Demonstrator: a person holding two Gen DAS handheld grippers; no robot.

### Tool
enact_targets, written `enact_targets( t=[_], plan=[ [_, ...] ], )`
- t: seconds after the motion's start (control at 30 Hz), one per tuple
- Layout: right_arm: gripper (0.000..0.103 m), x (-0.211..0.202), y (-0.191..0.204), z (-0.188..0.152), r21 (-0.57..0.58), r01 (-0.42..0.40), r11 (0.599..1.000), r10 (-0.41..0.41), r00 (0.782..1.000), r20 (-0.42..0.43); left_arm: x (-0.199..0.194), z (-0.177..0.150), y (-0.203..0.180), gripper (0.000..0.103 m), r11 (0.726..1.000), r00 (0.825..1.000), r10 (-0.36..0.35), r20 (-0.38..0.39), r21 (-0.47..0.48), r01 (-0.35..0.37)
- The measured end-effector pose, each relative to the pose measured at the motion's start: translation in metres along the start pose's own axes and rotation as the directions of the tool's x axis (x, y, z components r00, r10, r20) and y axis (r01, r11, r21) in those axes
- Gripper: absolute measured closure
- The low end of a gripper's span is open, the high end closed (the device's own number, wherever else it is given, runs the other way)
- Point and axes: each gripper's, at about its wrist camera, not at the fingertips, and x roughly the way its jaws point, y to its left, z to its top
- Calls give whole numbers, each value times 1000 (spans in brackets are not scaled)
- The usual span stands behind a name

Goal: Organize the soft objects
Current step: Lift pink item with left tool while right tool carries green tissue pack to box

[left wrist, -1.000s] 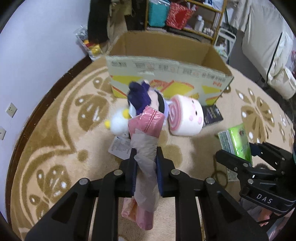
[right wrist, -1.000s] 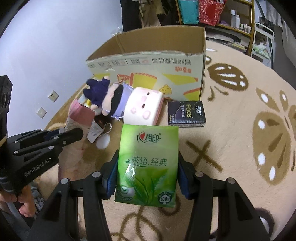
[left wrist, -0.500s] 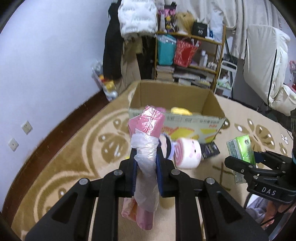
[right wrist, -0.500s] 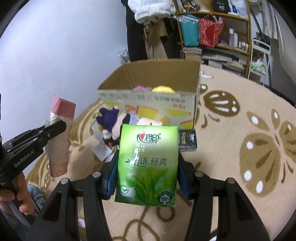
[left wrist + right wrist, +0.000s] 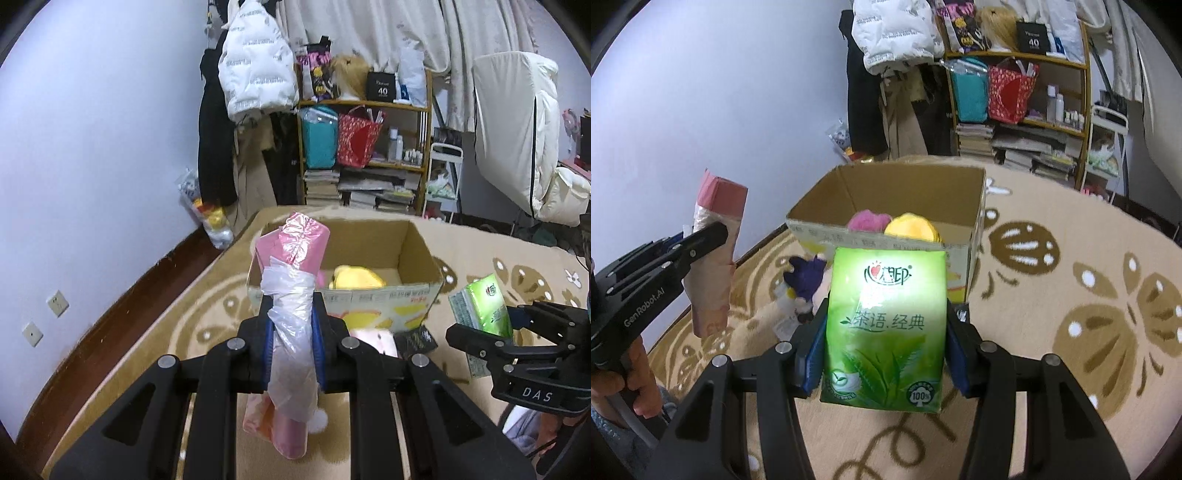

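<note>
Closest to the left wrist camera, the left gripper [image 5: 293, 350] is clamped on a pink packet wrapped in clear plastic [image 5: 291, 295]. The packet stands nearly upright, long axis vertical, its crimped top pointing up and slightly away, its lower end hanging below the fingers. In the right wrist view, the right gripper [image 5: 886, 354] squeezes a green tissue pack [image 5: 886, 325] by its two sides. The pack faces the camera upright, with its long axis running top to bottom and its printed leaves at the lower end. Both items are held in the air above a beige carpet with a brown floral pattern [image 5: 1071, 295].

Just beyond, on the carpet, lie a purple-haired plush doll [image 5: 805, 280] and a pink roll-shaped plush [image 5: 373, 339], both partly hidden, beside a dark tissue packet [image 5: 417, 339]. Behind them sits an open cardboard box [image 5: 421, 243] holding a yellow plush [image 5: 912, 229] and a pink plush [image 5: 868, 221].

Farther back, a dark wooden skirting meets a pale lilac wall [image 5: 92, 147] with two wall sockets. At the far end stand a wooden shelf unit [image 5: 369, 147] crowded with bags, bottles and stacked books, hanging coats including a white puffer jacket [image 5: 255, 77], and pale curtains.
</note>
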Motion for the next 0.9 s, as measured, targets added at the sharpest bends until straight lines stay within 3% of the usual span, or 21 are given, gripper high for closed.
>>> enact_targets(
  t=[0.6, 0.9],
  plan=[
    [46, 26, -18, 59, -20, -3, 1000, 4, 998, 64, 58, 53, 8, 86, 999, 997, 21, 75, 40, -24],
    [46, 41, -31, 93, -22, -58, 998, 59, 997, 58, 89, 58, -3, 86, 999, 1000, 5, 7, 51, -5]
  ],
)
